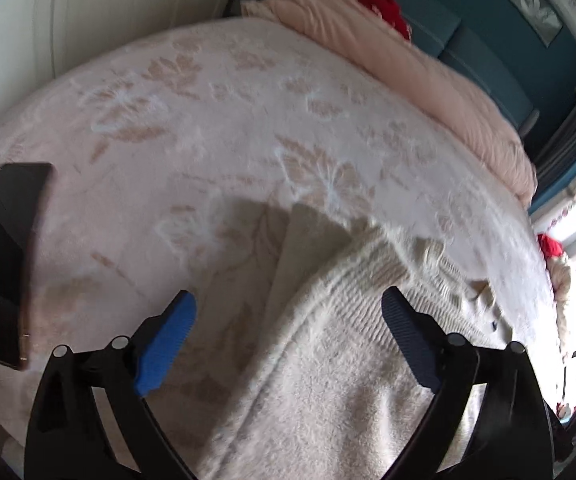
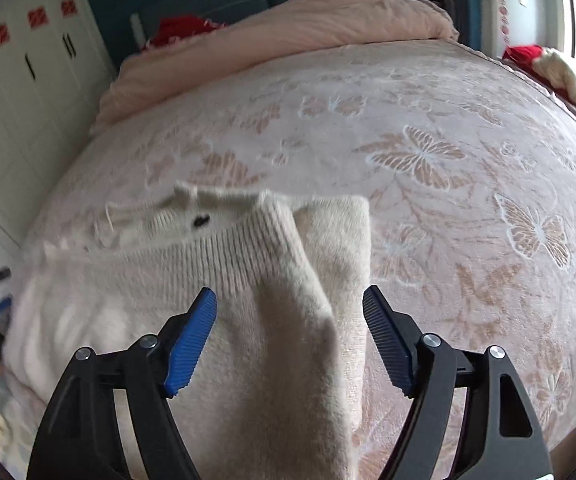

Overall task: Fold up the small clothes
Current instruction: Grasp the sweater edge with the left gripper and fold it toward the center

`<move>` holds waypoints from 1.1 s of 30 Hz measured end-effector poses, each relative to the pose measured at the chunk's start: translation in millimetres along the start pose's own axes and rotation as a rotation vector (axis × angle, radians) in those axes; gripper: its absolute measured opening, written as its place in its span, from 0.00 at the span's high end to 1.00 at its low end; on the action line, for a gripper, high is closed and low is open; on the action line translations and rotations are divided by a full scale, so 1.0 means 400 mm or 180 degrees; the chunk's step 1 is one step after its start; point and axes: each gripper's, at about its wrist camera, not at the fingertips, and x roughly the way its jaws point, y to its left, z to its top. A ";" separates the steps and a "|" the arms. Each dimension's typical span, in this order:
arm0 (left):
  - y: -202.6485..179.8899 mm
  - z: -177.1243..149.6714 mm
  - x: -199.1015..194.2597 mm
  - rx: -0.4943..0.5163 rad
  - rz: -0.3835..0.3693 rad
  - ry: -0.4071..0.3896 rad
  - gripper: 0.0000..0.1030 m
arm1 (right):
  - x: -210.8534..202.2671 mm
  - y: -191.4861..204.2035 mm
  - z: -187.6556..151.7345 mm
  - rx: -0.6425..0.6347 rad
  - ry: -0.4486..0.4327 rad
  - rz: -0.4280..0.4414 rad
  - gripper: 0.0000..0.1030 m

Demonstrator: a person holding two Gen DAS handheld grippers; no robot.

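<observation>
A: What could go wrong from here?

B: The cream knit sweater (image 2: 248, 280) lies on the butterfly-patterned bedspread (image 2: 448, 160) with a raised ridge of fabric running between the jaws of the right gripper (image 2: 290, 300). If that ridge slumps sideways, I'd judge the fold comes out crooked. Closing on a single layer instead of the whole thickness would drag the top layer and leave the rest behind.

A: Are the grippers holding anything?

B: No. Both stand wide apart. The blue pads (image 2: 192, 340) of the right one sit on either side of the ridge without pressing on it. The left gripper (image 1: 288, 304) is also spread, the sweater (image 1: 348, 340) passing under its right finger and bare bedspread (image 1: 208, 120) under its left.

A: So where is the sweater relative to each?

B: Directly below and ahead of both, with its ribbed band (image 2: 208, 248) and small dark mark (image 2: 201, 222) just beyond the right gripper's tips.

A: Anything else nearby?

B: A black phone (image 1: 4, 256) lies on the bedspread to the left, well apart from the sweater. A wide sweep could nudge it. A pink duvet (image 1: 408, 60) is bunched at the far end.
</observation>
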 end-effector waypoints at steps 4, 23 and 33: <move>-0.056 -0.012 0.049 0.0258 -0.0041 0.0073 0.15 | 0.077 0.006 0.001 0.0109 0.0156 0.0010 0.27; -0.213 0.187 -0.022 0.0564 0.0030 -0.0259 0.80 | -0.068 0.032 0.224 0.0167 -0.0620 0.0178 0.87; -0.212 0.055 0.030 0.0555 0.0313 -0.0008 0.41 | 0.020 -0.005 0.145 0.0426 -0.0333 -0.0079 0.79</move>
